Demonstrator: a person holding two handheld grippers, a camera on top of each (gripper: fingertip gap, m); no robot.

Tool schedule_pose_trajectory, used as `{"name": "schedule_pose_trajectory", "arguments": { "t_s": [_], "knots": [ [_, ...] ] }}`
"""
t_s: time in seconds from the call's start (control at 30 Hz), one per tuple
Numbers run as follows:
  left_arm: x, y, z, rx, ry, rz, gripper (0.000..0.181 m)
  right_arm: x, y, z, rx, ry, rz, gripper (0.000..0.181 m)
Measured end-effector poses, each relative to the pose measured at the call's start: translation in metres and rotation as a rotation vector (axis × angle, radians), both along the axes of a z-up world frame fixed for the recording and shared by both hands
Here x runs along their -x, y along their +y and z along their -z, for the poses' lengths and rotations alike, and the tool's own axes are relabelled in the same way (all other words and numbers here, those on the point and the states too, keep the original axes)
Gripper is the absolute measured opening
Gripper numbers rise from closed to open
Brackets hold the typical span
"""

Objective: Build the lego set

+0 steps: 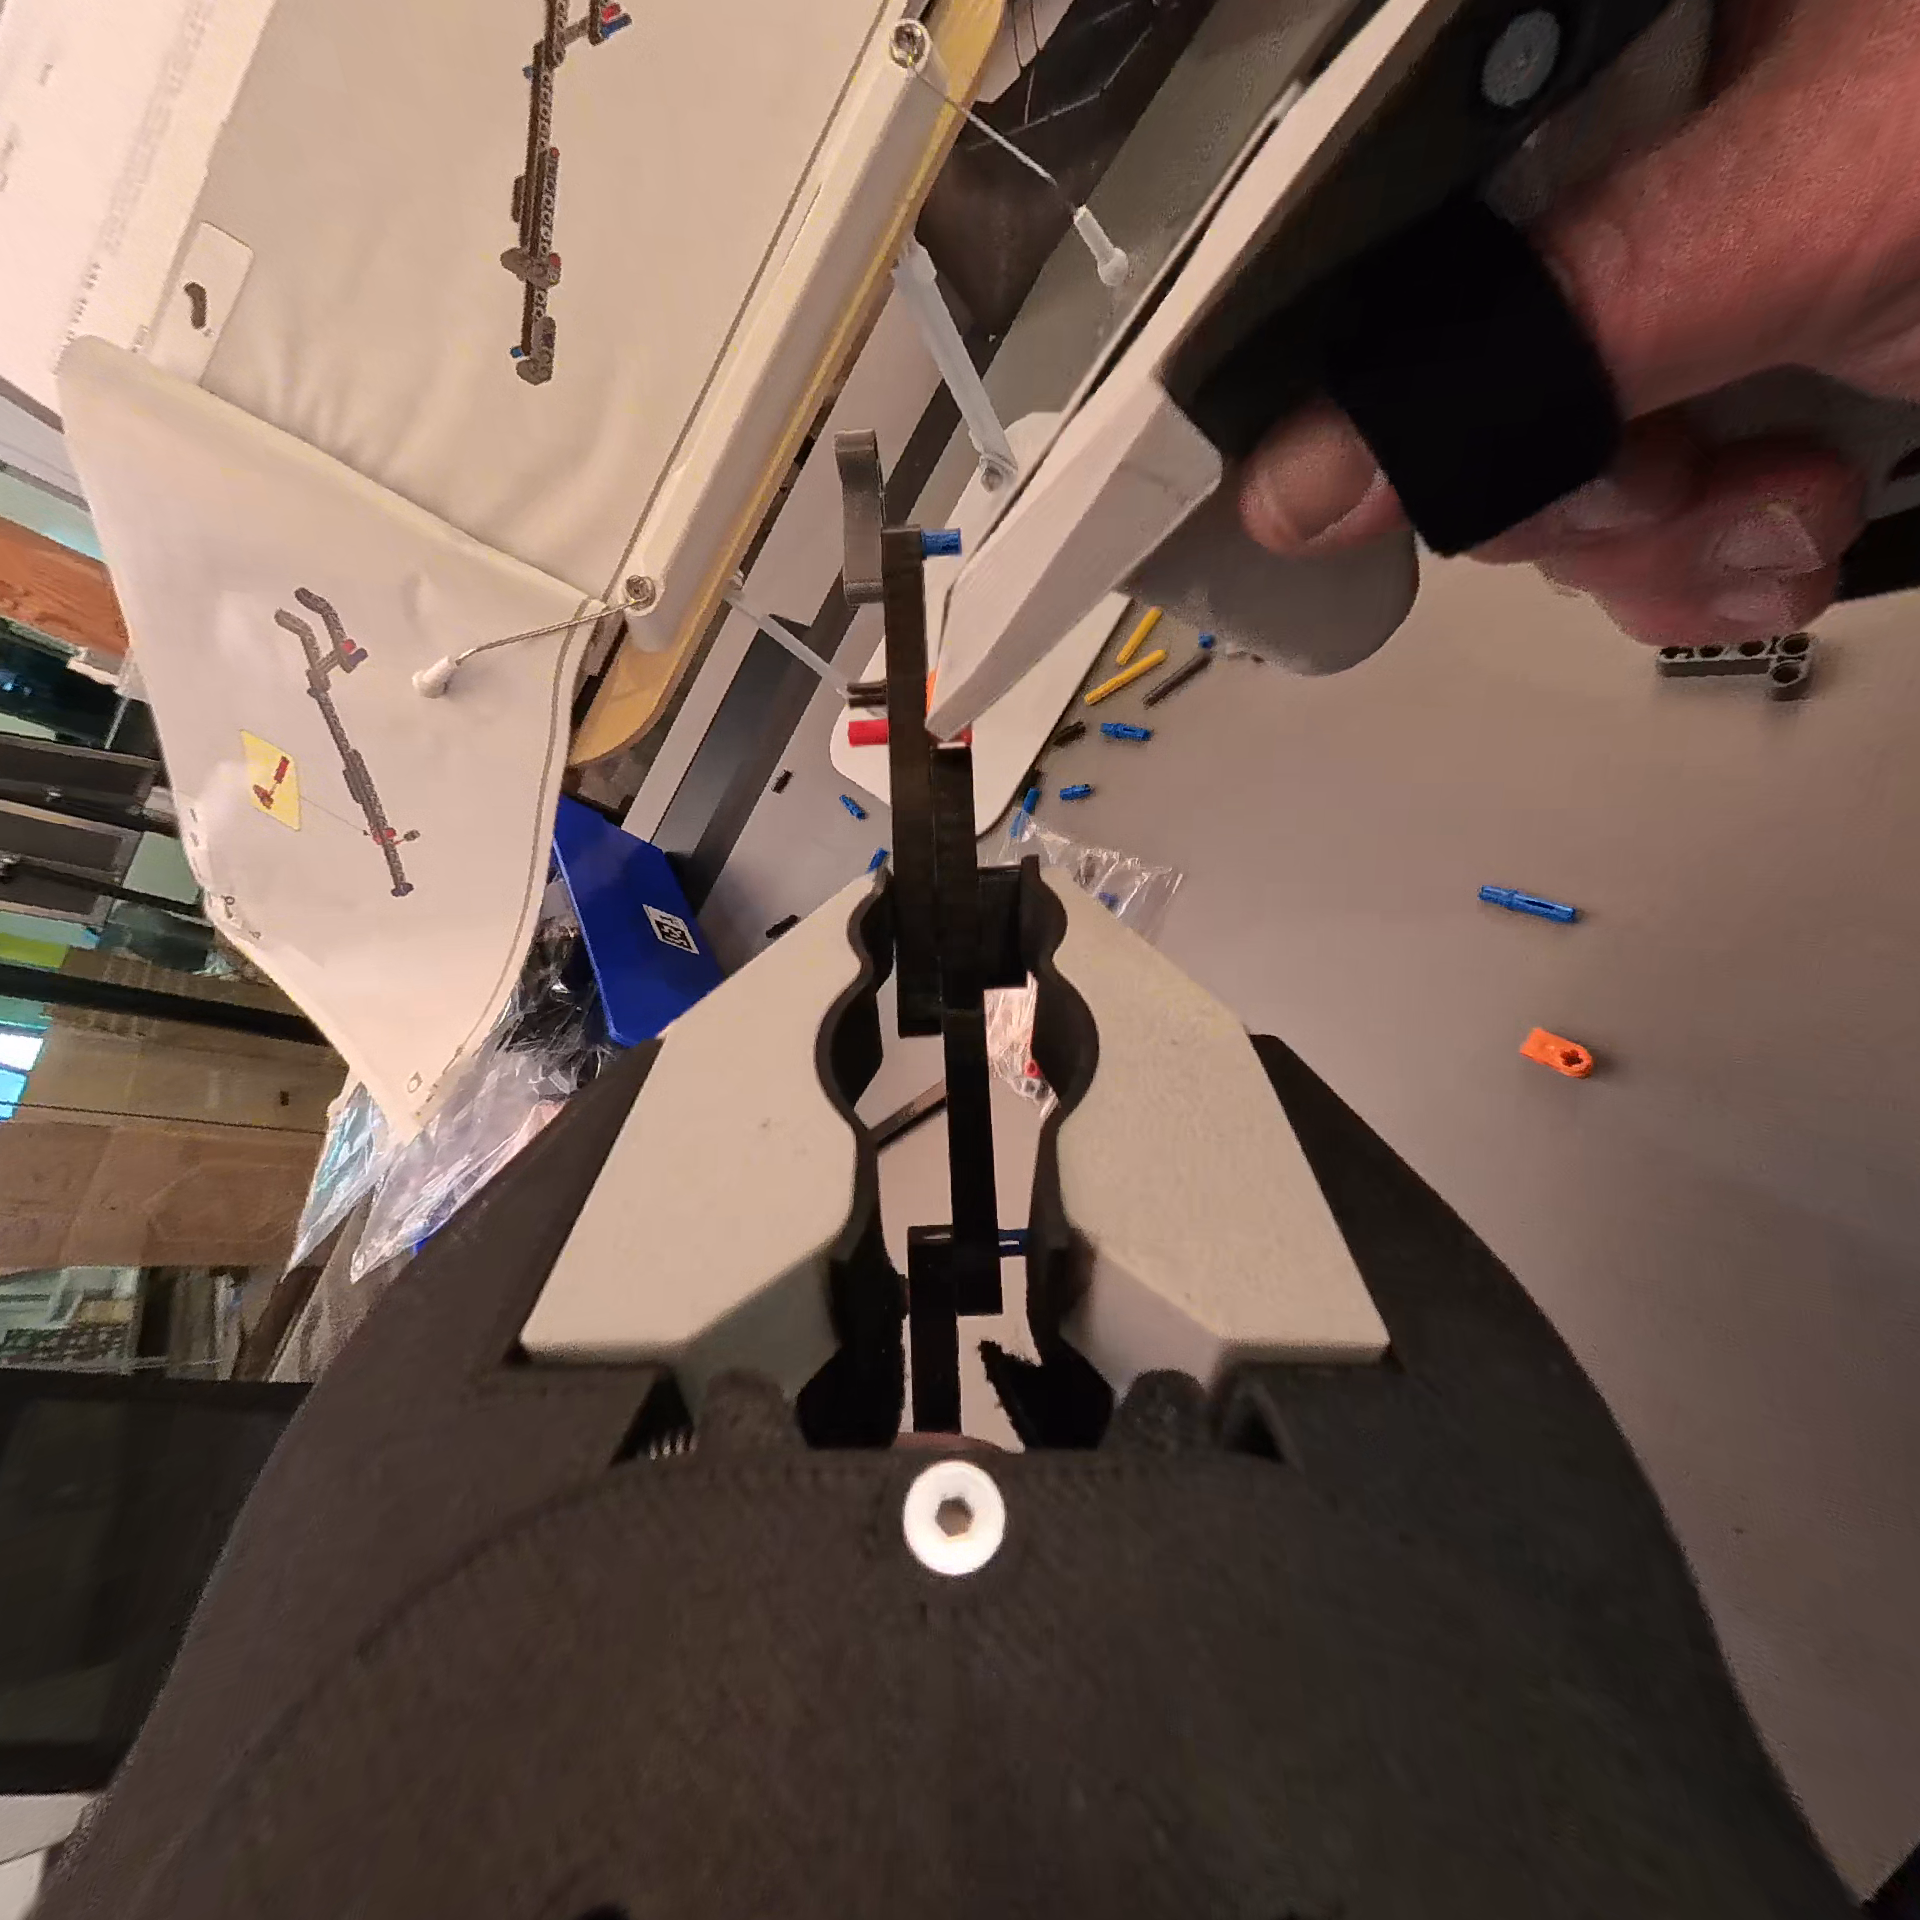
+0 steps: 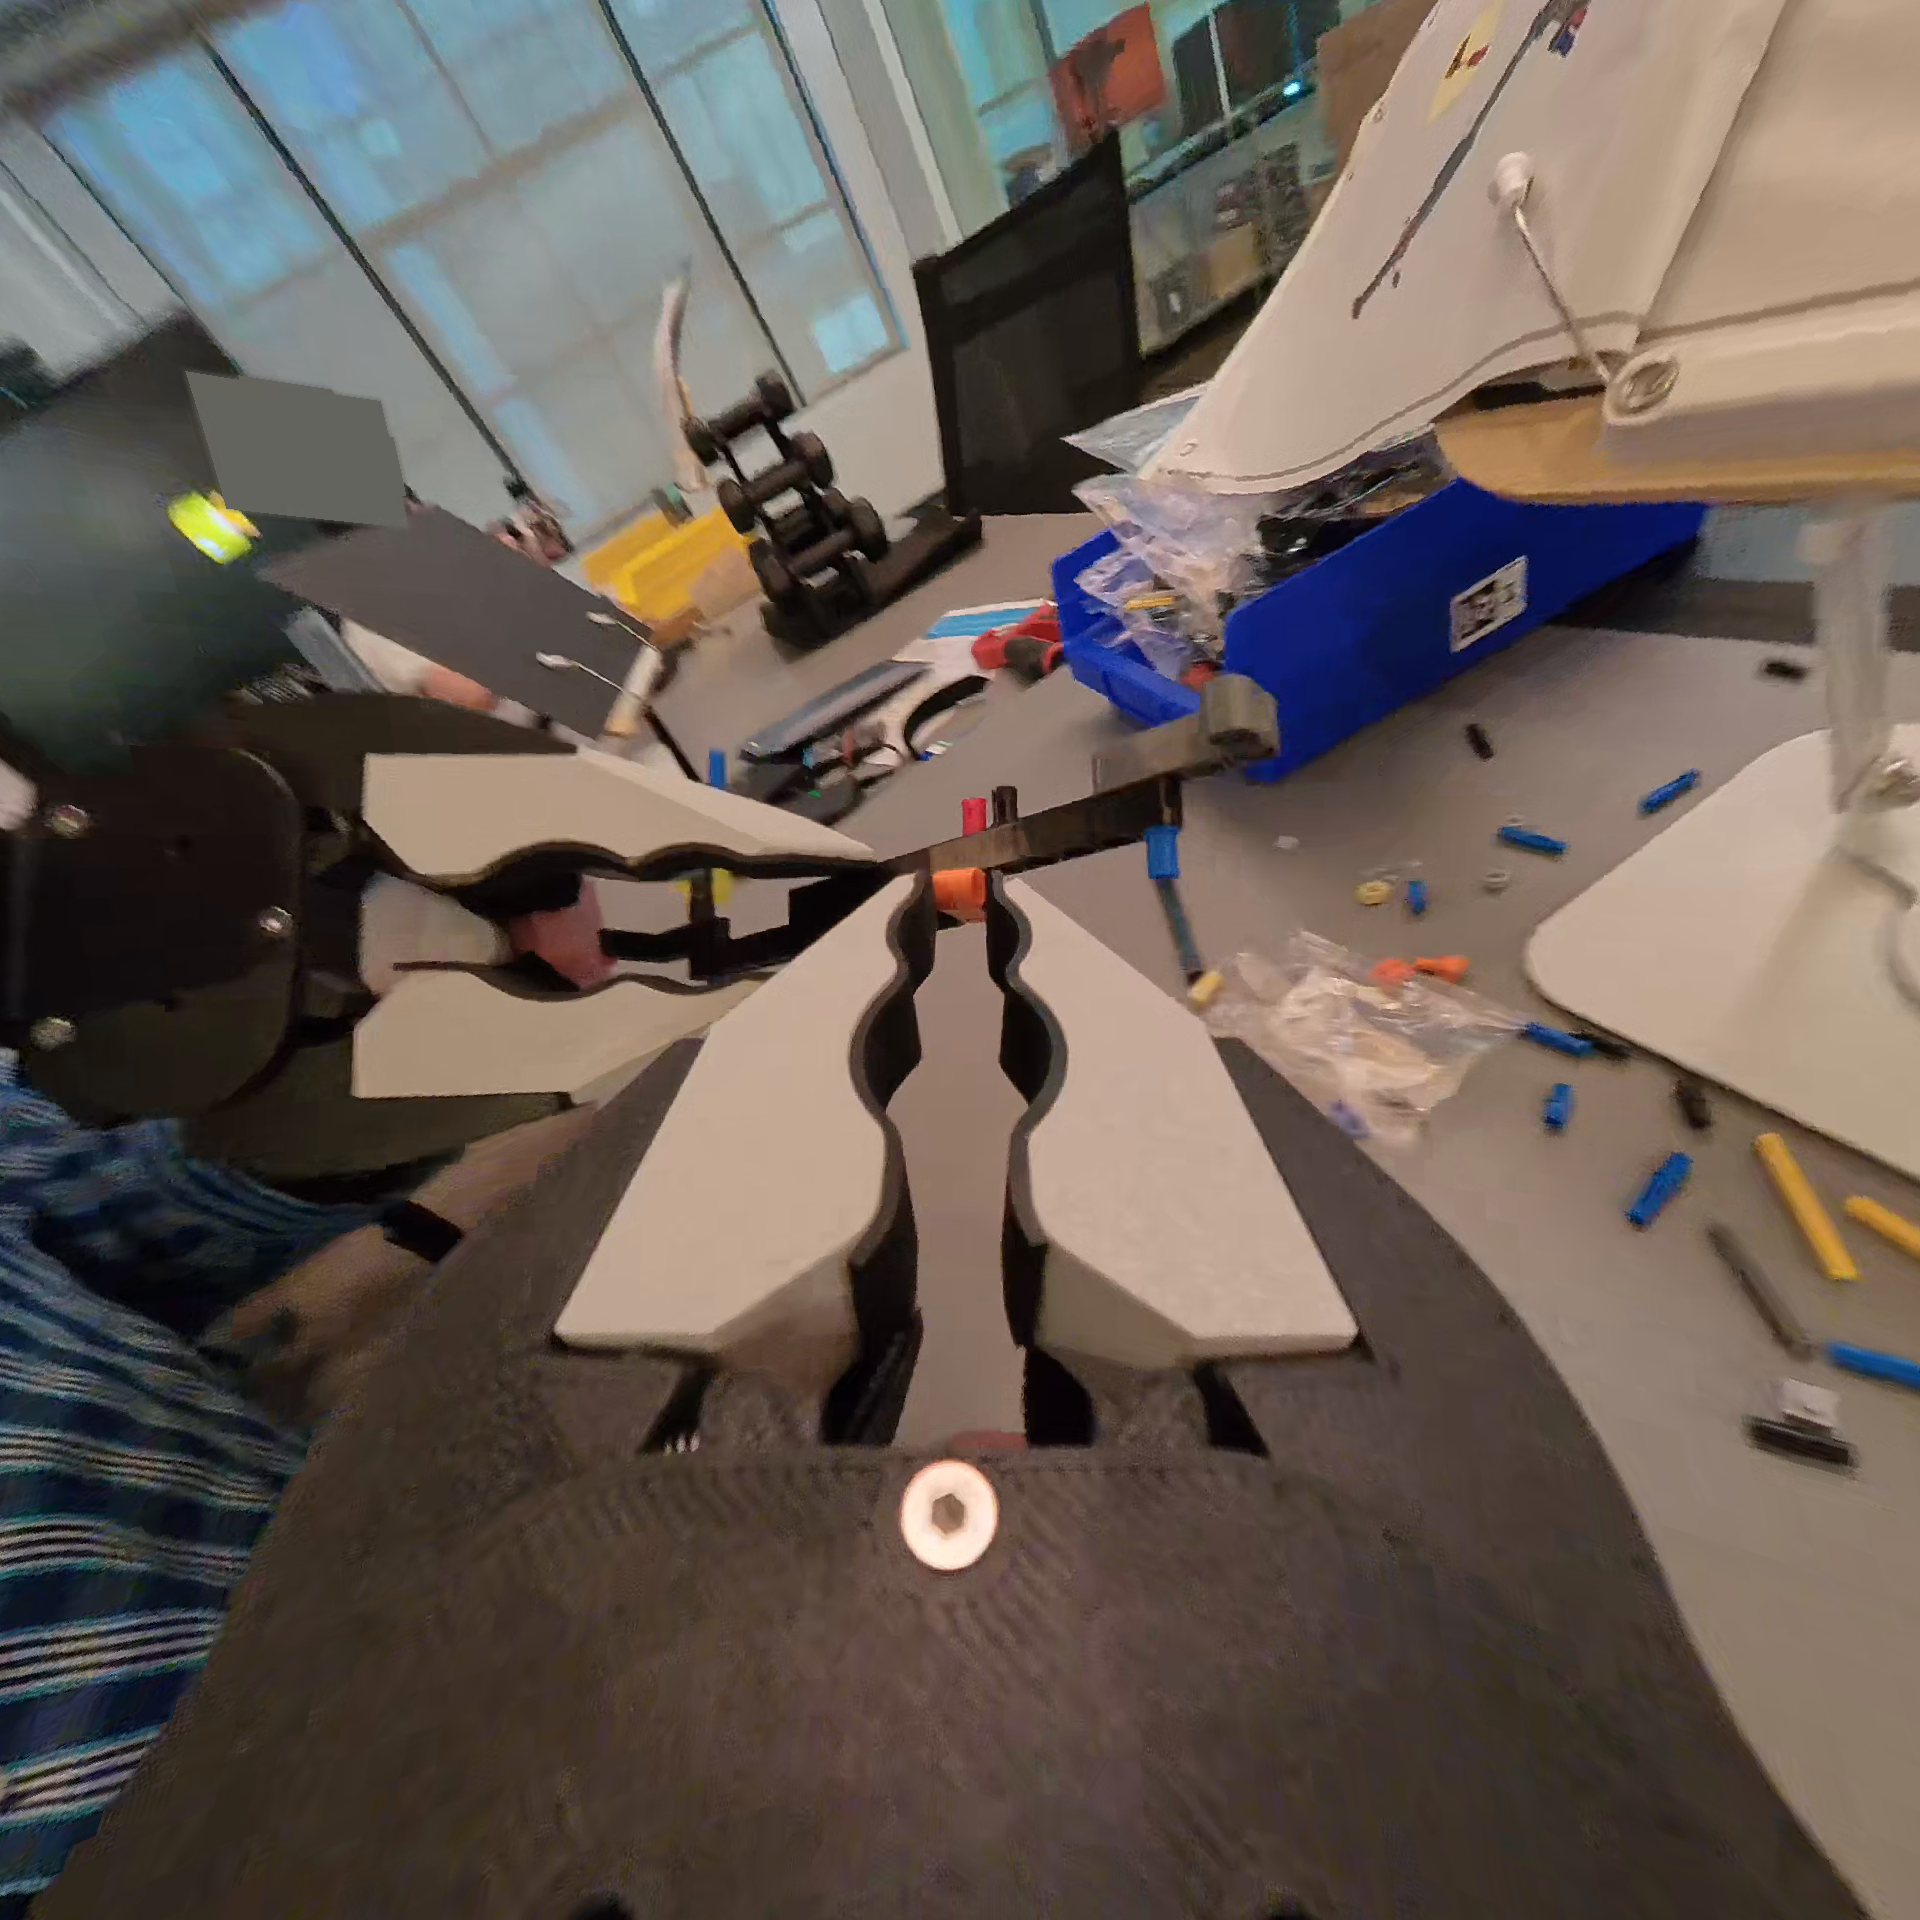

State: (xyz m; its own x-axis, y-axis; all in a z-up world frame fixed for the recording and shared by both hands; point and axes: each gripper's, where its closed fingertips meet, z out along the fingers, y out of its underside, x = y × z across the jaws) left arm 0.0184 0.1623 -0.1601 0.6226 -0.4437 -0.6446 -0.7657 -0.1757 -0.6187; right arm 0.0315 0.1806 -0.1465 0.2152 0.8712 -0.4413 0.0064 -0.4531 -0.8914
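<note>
My left gripper (image 1: 956,883) is shut on a long black beam assembly (image 1: 914,665) that sticks out past its fingertips. The assembly carries a red pin (image 1: 868,732) and a blue pin (image 1: 940,538). My right gripper (image 2: 956,894) is shut on a small orange piece (image 2: 958,891) and holds it against the underside of the black assembly (image 2: 1049,826), just below the red pin (image 2: 972,814). In the left wrist view the right gripper (image 1: 940,727) comes in from the upper right, held by a hand, with its tip at the assembly. The left gripper (image 2: 821,920) shows at the left of the right wrist view.
An instruction booklet (image 1: 416,312) stands on a white stand (image 2: 1714,935). A blue bin (image 2: 1403,613) holds bags of parts. A plastic bag (image 2: 1351,1018), blue pins (image 1: 1527,902), yellow axles (image 2: 1803,1205), an orange piece (image 1: 1555,1049) and a grey beam (image 1: 1745,660) lie on the grey table. The grippers are tip to tip, or close to it.
</note>
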Motion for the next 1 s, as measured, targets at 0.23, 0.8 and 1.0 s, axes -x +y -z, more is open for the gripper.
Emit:
{"name": "schedule_pose_trajectory", "arguments": {
  "t_s": [0.23, 0.8, 1.0],
  "knots": [
    [-0.002, -0.001, -0.009, -0.014, -0.088, 0.028, 0.021, -0.003, 0.001, -0.011, 0.328, 0.262, -0.135, 0.006],
    [-0.008, 0.0, -0.019, -0.065, -0.18, 0.092, 0.021, -0.008, 0.002, -0.023, 0.47, 0.406, -0.22, 0.006],
    [-0.005, 0.0, -0.022, -0.119, -0.222, 0.135, 0.021, -0.006, 0.001, -0.027, 0.605, 0.515, -0.254, 0.006]
  ]
}}
